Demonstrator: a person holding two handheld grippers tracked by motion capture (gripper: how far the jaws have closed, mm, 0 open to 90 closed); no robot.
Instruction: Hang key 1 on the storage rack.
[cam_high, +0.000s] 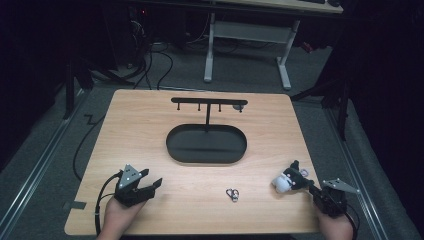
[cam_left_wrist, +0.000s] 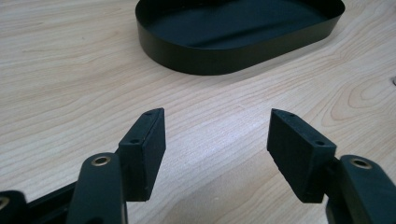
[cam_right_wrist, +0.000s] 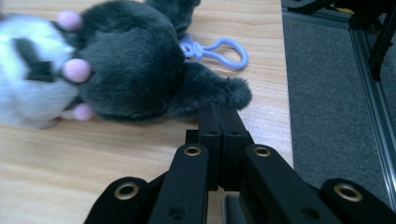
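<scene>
A grey and white plush toy with pink dots lies near the table's right edge; in the right gripper view the plush toy has a lilac clip behind it. My right gripper reaches it from the right. The right gripper has its jaws pressed together, tips buried in the fur of a dark limb. My left gripper rests at the front left, and the left gripper stands open over bare wood with nothing between its fingers.
A black oval tray sits mid-table, seen close as the tray in the left gripper view. A black hook rack rises behind it. A small metal clip lies near the front edge. The table's right edge is close to the toy.
</scene>
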